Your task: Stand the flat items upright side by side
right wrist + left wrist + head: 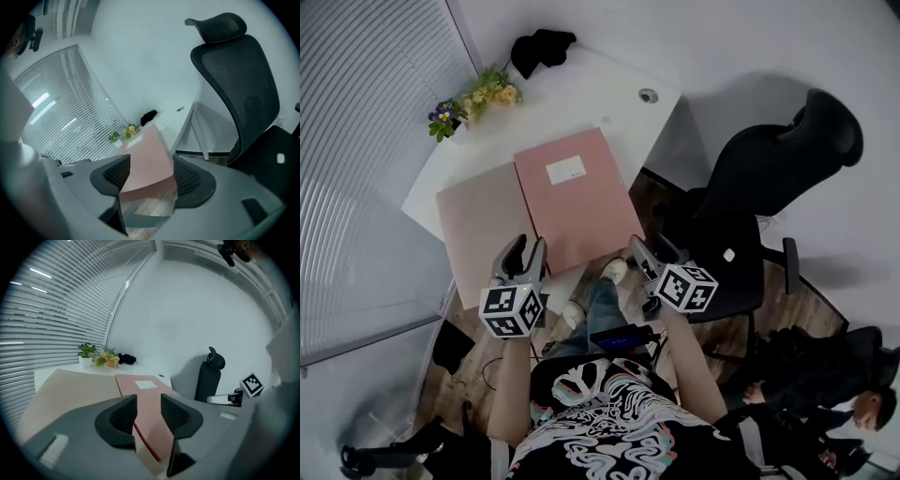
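Two flat folders lie on the white table point(581, 89). A pink folder point(572, 202) with a white label overlaps the right edge of a tan folder point(478, 234). My left gripper point(527, 248) hovers at their near edges, where the two meet. In the left gripper view my left gripper point(149, 399) is open, with the pink folder point(145, 401) ahead between the jaws and the tan folder point(75, 390) to the left. My right gripper point(649, 248) is by the pink folder's near right corner. My right gripper point(151, 164) stands open, and the pink folder point(147, 159) shows between its pads, untouched.
A small pot of flowers point(473, 101) and a black object point(540, 47) stand at the table's far end, near a cable grommet point(649, 96). Window blinds point(356, 141) run along the left. A black office chair point(769, 187) stands right of the table. Another person point(853, 403) sits at bottom right.
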